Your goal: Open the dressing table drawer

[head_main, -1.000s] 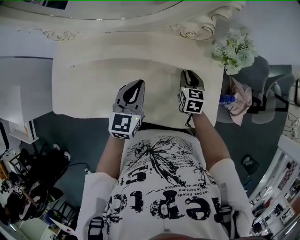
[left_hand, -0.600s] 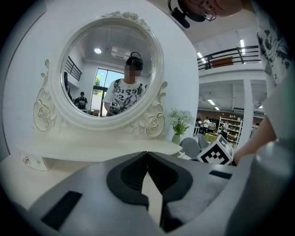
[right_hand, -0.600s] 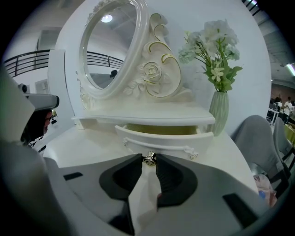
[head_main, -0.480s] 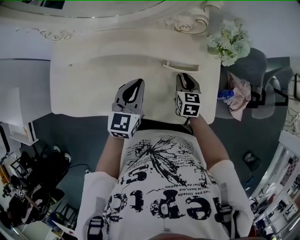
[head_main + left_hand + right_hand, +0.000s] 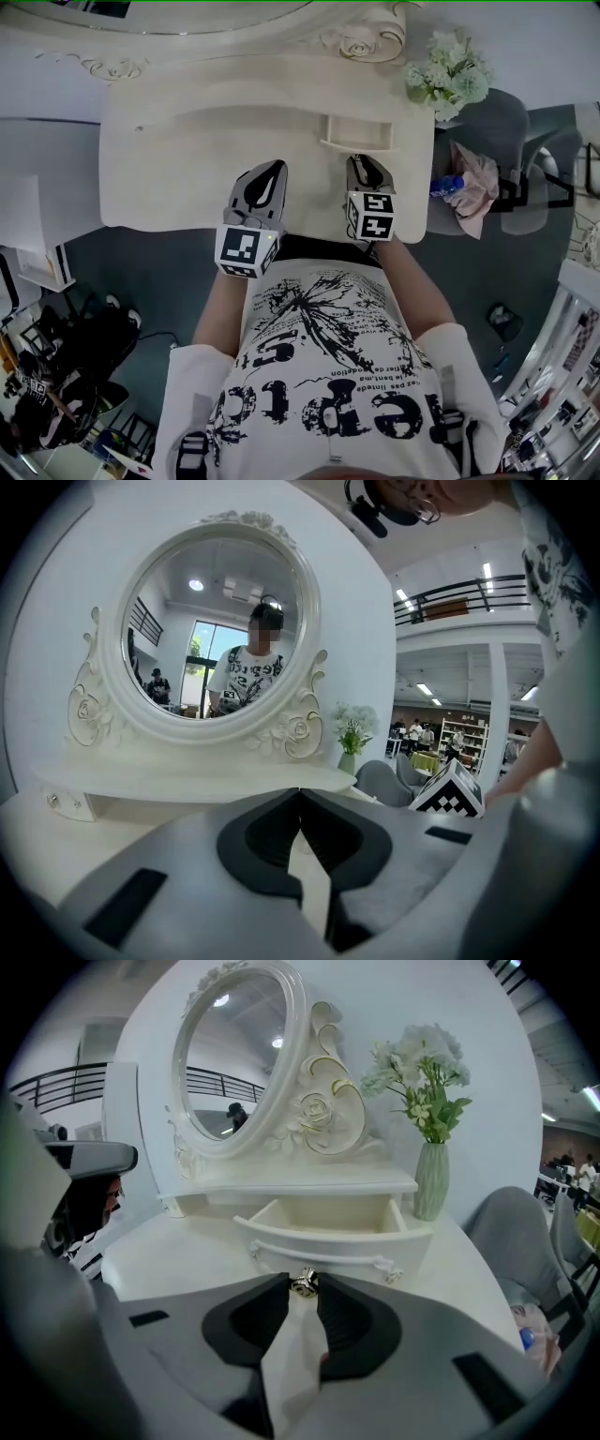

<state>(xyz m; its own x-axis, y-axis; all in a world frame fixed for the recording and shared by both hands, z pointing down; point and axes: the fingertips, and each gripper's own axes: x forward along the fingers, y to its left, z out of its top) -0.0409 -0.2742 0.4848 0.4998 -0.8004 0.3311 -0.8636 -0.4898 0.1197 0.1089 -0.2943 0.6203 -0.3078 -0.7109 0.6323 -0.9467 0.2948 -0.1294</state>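
Found dressing table drawer pulled part-way out of the low raised shelf at far side of the tabletop, right of centre, front facing the near edge. Seen from above as a small open box, just far of the rt gripper.

Noted rt gripper clenched on the shiny metal knob at mid-front of drawer – pads pressing it from both sides, knob sitting right at the jaw tips. Angled downward over the near-right part of the tabletop, marker cube toward the person.

Noted lt gripper closed, tips meeting in a thin seam. Hovering over the tabletop's near-centre, left of the rt gripper and apart from it; pointed toward the mirror. Own cube at the table's near edge. Cannot tell whether touching the surface.

Beyond drawer, far side – oval mirror in carved white frame w/ rose scrolls, standing upright on the shelf. At far-right corner of table: pale green vase w/ white flowers, just beside the drawer's right end, not touching.

Off right of table: grey chair, w/ blue bottle and pinkish bag near table edge. Near side: person's white printed T-shirt.
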